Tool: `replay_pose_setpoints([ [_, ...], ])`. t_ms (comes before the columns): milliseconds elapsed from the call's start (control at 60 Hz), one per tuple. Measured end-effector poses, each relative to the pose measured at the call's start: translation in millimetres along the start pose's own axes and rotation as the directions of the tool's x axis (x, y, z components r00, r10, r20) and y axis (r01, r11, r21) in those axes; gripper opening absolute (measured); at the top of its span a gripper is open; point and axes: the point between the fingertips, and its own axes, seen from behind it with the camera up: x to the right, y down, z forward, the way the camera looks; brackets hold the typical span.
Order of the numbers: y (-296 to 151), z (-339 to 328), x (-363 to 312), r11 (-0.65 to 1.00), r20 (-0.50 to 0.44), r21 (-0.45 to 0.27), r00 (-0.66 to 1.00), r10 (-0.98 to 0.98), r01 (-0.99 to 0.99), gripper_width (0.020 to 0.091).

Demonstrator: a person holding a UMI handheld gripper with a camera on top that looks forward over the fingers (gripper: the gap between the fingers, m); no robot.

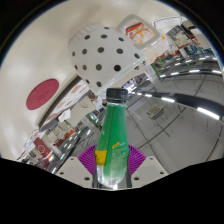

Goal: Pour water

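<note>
Green plastic bottle stands upright, clamped between the gripper pads at six o'clock, lifted clear, its capped neck at twelve o'clock, probably ready for tipping to pour.

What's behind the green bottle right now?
Behind the green bottle, held between the jaws, a white balloon with black dots floats overhead and store shelving stretches away. Whatever sits directly behind the bottle's body is covered by it.
</note>
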Motion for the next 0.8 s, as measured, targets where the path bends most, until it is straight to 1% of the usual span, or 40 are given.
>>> replay_pose_setpoints([
  [117,-2.9,0.7,-2.1,1.0,0.006,0.014,1.0,-0.005,0.005,0.0377],
  [200,-1.8,1.9,-4.4,0.998,0.012,0.026,0.999,0.052,-0.052,0.0379],
  [250,0.2,4.7,-4.1,0.989,0.023,0.035,0.989,0.144,-0.144,0.0379],
  [300,5.4,8.0,-4.9,0.939,0.052,0.026,0.939,0.34,-0.342,0.0378],
  [333,9.3,9.1,-6.3,0.851,0.075,0.002,0.849,0.523,-0.525,0.038],
  [367,16.6,11.1,-8.2,0.705,0.107,-0.017,0.7,0.707,-0.709,0.038],
  [400,22.0,13.2,-13.2,0.501,0.127,-0.062,0.491,0.862,-0.863,0.0379],
  [433,25.4,14.3,-20.9,0.256,0.137,-0.12,0.239,0.961,-0.959,0.0378],
  [467,21.8,12.9,-29.1,-0.008,0.132,-0.189,-0.033,0.991,-0.982,0.0378],
  [483,19.3,13.2,-34.7,-0.136,0.14,-0.217,-0.168,0.976,-0.967,0.0379],
  [500,9.6,8.5,-33.4,-0.251,0.127,-0.241,-0.287,0.949,-0.938,0.038],
  [517,14.0,9.8,-46.5,-0.35,0.151,-0.262,-0.396,0.906,-0.9,0.0378],
  [533,7.6,10.0,-50.6,-0.44,0.159,-0.288,-0.496,0.854,-0.85,0.0377],
  [550,1.8,8.9,-53.3,-0.515,0.159,-0.314,-0.579,0.8,-0.798,0.038],
  [567,-13.8,8.3,-50.9,-0.579,0.147,-0.339,-0.65,0.746,-0.741,0.038],
  [600,-13.0,4.2,-62.1,-0.66,0.131,-0.368,-0.739,0.66,-0.655,0.0379],
  [633,-13.2,2.3,-73.3,-0.705,0.113,-0.387,-0.79,0.603,-0.594,0.0378],
  [650,-39.4,4.4,-63.6,-0.723,0.1,-0.387,-0.805,0.585,-0.573,0.0378],
  [667,-26.8,3.0,-81.0,-0.726,0.103,-0.389,-0.81,0.578,-0.567,0.0378],
  [700,-33.5,1.0,-85.8,-0.725,0.104,-0.397,-0.813,0.573,-0.562,0.0379],
  [717,-25.3,-2.5,-95.9,-0.719,0.102,-0.405,-0.81,0.578,-0.565,0.0378],
  [750,-26.0,-3.5,-105.8,-0.711,0.101,-0.407,-0.802,0.589,-0.574,0.0379],
  [767,-49.9,0.9,-96.1,-0.709,0.102,-0.407,-0.8,0.592,-0.576,0.0379],
  [800,-52.6,-2.0,-99.7,-0.701,0.115,-0.412,-0.797,0.594,-0.582,0.0379],
])
